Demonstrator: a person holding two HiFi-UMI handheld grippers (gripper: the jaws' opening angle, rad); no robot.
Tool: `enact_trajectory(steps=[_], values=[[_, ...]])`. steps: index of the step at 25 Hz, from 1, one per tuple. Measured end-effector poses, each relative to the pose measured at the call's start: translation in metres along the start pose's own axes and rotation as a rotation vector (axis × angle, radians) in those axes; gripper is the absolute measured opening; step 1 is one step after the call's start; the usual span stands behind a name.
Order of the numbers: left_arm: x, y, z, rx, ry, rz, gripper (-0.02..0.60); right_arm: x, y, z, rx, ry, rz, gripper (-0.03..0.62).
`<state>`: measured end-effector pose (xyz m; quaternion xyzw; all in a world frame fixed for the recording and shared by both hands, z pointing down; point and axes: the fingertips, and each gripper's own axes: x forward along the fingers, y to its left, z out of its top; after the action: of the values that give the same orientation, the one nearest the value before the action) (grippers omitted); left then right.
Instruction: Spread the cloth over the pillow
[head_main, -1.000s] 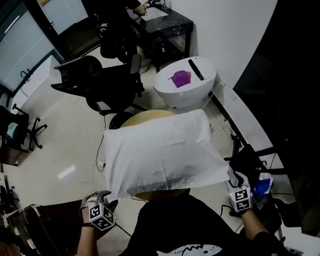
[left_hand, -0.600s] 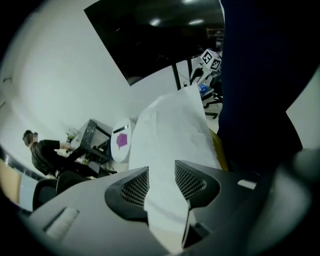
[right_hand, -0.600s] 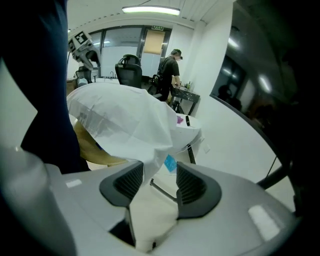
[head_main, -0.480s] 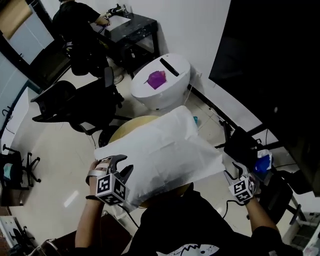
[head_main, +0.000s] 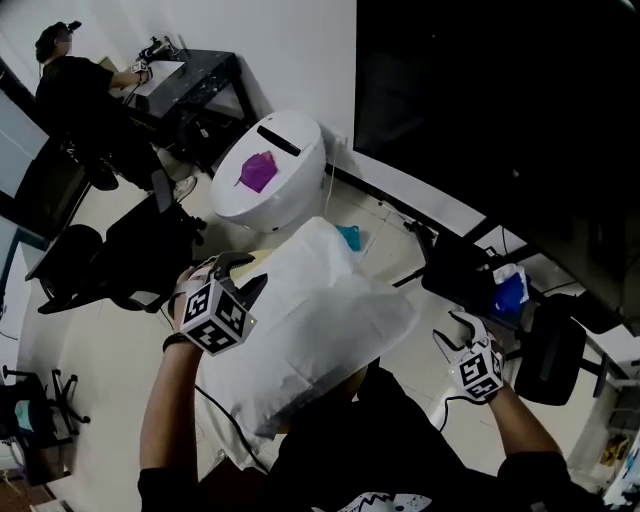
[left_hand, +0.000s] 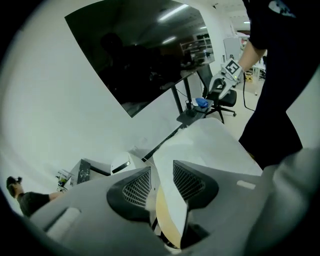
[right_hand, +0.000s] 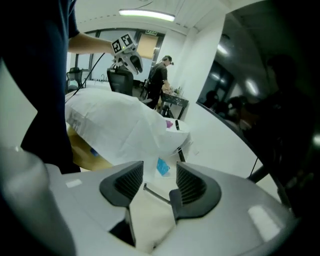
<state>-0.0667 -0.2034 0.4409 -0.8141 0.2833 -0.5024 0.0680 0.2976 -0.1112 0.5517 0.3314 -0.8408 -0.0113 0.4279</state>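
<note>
Left claw (head_main: 240, 272), centre-left, is closing round the cloth (head_main: 320, 340) edge, pads not yet pinching. It looks to want a corner to pull it flat. Thin, creased white fabric sags mid-frame over a tan round top (left_hand: 167, 227). Right claw (head_main: 458, 335), lower right, gapes wide, empty, well clear.

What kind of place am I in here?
Probably an office or lab: black office chairs, a person working at a black desk, and a large dark screen.
</note>
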Motion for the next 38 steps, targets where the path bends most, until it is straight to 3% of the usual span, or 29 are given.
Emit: enact_trajectory(steps=[8,13,24,30,35,37,38], values=[[0.101,0.049,0.056,-0.141,-0.004,-0.127,0.129,0.032,-0.030,0.029,0.039,-0.107,0.050,0.217],[0.174,0.059,0.072,-0.175,0.039,-0.211,0.129,0.061,-0.047,0.032,0.119,-0.140,0.092,0.210],[0.305,0.022,0.033,-0.285,0.376,-0.422,0.130,0.104,-0.058,0.014,0.242,-0.150,0.184,0.209],[0.350,0.011,0.012,-0.335,0.445,-0.486,0.156,0.116,-0.030,-0.009,0.321,-0.105,0.333,0.209],[0.364,-0.012,-0.005,-0.324,0.535,-0.542,0.153,0.123,-0.016,-0.026,0.340,-0.073,0.371,0.207],[0.364,-0.017,-0.010,-0.314,0.569,-0.558,0.112,0.124,-0.015,-0.024,0.348,-0.067,0.376,0.208],[0.363,-0.018,-0.011,-0.307,0.581,-0.566,0.063,0.125,-0.014,-0.022,0.350,-0.068,0.378,0.207]])
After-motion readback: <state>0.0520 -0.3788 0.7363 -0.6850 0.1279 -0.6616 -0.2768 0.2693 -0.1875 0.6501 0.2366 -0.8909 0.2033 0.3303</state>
